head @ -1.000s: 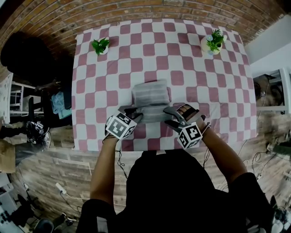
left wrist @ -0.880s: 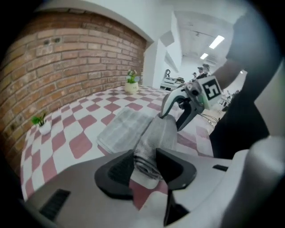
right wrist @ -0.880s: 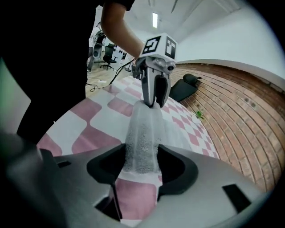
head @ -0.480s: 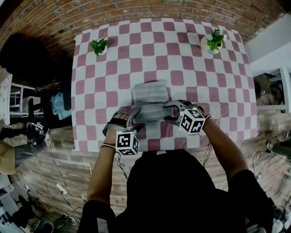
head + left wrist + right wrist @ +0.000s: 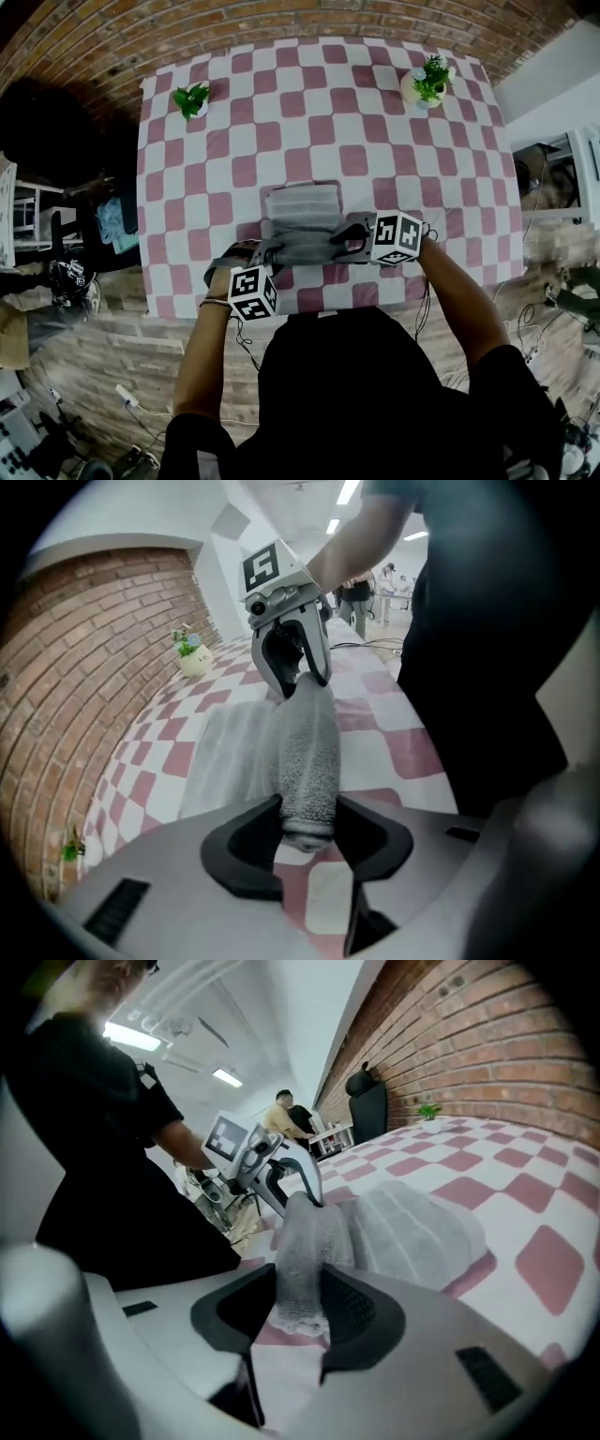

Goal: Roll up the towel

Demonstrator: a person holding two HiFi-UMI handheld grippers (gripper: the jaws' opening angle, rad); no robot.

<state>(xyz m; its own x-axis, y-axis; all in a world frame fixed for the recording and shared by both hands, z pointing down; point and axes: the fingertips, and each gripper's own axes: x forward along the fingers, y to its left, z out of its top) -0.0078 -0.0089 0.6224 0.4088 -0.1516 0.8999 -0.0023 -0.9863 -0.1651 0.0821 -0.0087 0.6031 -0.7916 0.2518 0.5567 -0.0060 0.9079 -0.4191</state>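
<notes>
While the gray towel [image 5: 302,208] lies low in the middle of the checkered tabletop [image 5: 281,103], its bottom edge is rolled into a tube. The left gripper [image 5: 265,251] squeezes the tube's left end and the right gripper [image 5: 347,240] its right end, both jaws closing on it.

Open-plan lab or office with a staged corner. Evidence: brick wall [image 5: 281,19], wood-plank floor [image 5: 112,347] with loose cables [image 5: 525,342], ceiling strip lights [image 5: 131,1035], another person [image 5: 292,1117] in the background. Surface cloth [image 5: 309,94] pink-checked; potted plant [image 5: 192,97] and a second [image 5: 427,82].
</notes>
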